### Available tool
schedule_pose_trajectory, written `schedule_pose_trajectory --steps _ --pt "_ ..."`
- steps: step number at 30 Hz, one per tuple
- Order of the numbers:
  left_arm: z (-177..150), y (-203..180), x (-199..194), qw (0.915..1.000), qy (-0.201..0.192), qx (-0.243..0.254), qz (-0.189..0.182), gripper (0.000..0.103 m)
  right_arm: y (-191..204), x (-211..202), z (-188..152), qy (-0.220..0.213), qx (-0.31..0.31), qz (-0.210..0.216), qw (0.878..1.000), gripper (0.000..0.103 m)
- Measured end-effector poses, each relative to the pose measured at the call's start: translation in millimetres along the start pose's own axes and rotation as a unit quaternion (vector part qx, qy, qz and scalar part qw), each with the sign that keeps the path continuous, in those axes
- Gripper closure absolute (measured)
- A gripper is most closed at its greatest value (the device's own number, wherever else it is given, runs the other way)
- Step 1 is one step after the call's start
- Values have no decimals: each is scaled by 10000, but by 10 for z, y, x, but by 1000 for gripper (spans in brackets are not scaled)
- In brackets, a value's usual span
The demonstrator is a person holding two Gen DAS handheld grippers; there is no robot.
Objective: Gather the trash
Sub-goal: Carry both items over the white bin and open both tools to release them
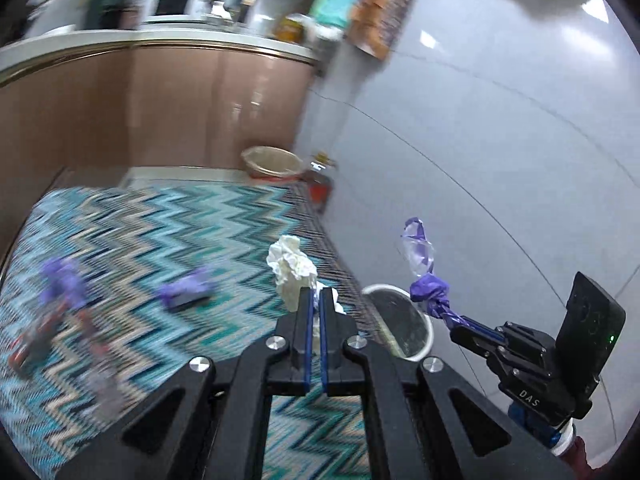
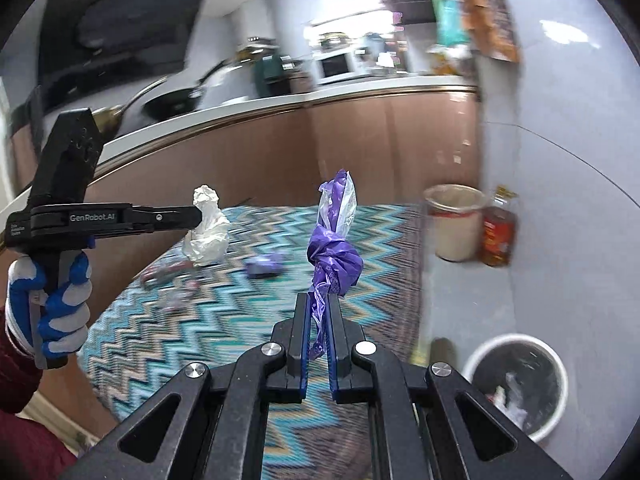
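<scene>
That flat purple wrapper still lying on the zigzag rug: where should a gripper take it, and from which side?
Judging through the blur, the purple wrapper lies low and flat on the rug, apart from other litter. Best come from above, gripper pointing down, and pinch across its narrow width near the middle, pressing slightly into the rug. Both grippers are full now: left holds a tissue, right a purple bag.

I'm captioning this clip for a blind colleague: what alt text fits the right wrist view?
The right gripper is shut on a knotted purple plastic bag above a zigzag rug. At left, a gloved hand holds the left gripper, clamped on crumpled white paper. A white trash bin stands lower right.
</scene>
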State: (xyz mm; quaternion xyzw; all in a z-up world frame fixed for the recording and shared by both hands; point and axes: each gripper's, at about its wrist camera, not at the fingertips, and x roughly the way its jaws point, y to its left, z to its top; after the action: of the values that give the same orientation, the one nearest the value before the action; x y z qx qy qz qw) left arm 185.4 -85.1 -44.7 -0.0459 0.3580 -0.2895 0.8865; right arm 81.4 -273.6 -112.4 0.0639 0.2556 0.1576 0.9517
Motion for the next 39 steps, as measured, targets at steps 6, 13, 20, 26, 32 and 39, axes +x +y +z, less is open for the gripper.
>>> schedule_pose_trajectory --steps 6,13,20,26,32,39 --pt "240 -751 784 9956 481 715 -375 101 -754 -217 -180 23 638 -692 9956 96" --pt "377 -1511 1727 9846 979 1255 -718 101 -1525 -265 -397 248 1231 -1361 9827 96" --pt "334 -1928 2474 9757 1361 1520 -795 101 -1989 -122 -514 495 1530 -1638 9733 96" --pt "260 -2061 3012 9724 1629 1500 -732 101 -2300 20 -616 650 1718 -1735 9676 93" --pt "144 -2047 3445 9694 1905 1350 -754 98 -2509 200 -667 808 1814 -1842 9626 92" --pt "54 -1957 3670 9688 2068 1144 -750 66 -2642 281 -786 997 1921 -2040 9547 69"
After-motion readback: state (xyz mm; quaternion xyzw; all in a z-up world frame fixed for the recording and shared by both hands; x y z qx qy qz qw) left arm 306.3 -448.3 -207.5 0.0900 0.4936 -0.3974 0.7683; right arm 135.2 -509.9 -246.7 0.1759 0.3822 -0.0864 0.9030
